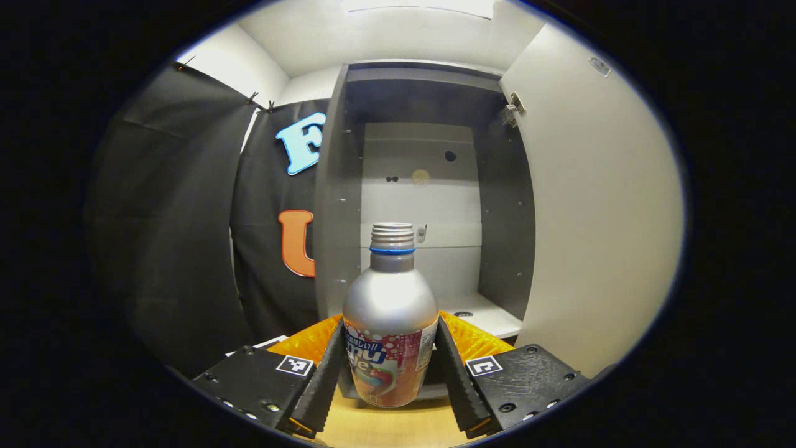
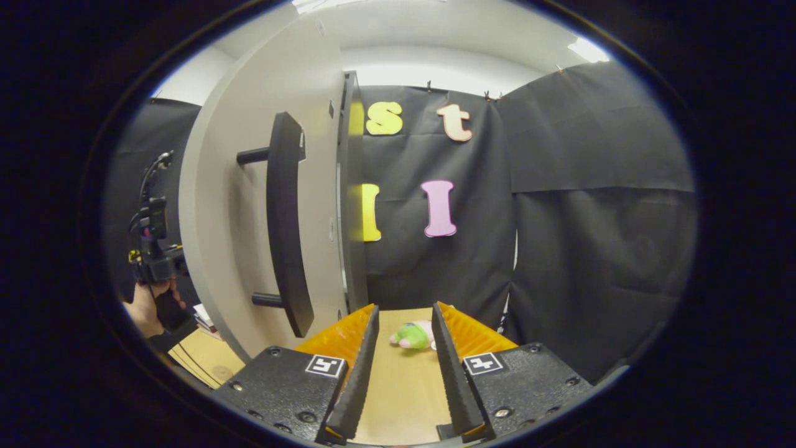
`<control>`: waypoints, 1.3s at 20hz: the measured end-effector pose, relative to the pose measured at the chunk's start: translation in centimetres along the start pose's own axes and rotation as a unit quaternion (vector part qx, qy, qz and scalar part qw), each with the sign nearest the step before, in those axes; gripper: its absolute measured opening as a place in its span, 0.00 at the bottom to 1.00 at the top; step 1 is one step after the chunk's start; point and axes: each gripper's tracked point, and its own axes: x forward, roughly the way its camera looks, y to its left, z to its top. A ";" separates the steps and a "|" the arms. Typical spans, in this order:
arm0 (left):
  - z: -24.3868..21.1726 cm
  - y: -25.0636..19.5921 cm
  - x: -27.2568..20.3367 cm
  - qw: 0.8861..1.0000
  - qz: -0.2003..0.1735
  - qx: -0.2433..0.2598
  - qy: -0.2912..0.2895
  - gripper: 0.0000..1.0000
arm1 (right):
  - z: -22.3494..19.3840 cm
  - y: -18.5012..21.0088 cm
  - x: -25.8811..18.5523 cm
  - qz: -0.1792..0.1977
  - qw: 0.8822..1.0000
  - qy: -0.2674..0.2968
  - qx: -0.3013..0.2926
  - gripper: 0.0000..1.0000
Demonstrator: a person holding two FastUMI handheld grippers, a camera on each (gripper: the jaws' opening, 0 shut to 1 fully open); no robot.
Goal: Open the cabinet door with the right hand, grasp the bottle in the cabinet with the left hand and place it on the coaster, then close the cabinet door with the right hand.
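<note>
Between the left gripper's (image 1: 388, 373) jaws stands the bottle (image 1: 390, 323), squeezed from both sides, upright, cap up, out in front of the cabinet (image 1: 429, 186) above the wooden surface (image 1: 385, 426). Beyond, the door (image 1: 597, 205) stands wide. The right gripper (image 2: 404, 373) waits half-open and empty beside the handle (image 2: 286, 224), probably for closing.
</note>
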 end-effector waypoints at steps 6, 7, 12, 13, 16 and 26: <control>-6.8 4.6 -3.5 0.999 0.022 0.017 0.023 0.74 | -0.7 -0.4 1.6 0.000 1.000 0.015 0.006 0.56; -8.0 5.0 -4.1 0.999 0.018 0.012 0.023 0.74 | -0.8 -0.4 1.6 -0.006 1.000 0.014 0.009 0.56; -14.9 8.7 -7.5 1.000 0.022 -0.003 0.011 0.74 | -2.5 -1.4 1.0 -0.051 0.999 0.012 -0.010 0.56; -16.8 9.9 -8.3 0.999 0.029 -0.008 0.017 0.74 | -3.2 -1.4 0.9 -0.058 0.998 0.016 -0.021 0.56; -21.4 12.5 -9.2 0.999 0.044 -0.017 0.026 0.74 | -5.7 -0.7 0.3 -0.057 0.997 0.034 -0.026 0.56; -30.4 14.6 -8.7 0.997 0.053 0.000 0.053 0.74 | -10.9 1.0 0.8 -0.050 0.993 0.091 -0.062 0.56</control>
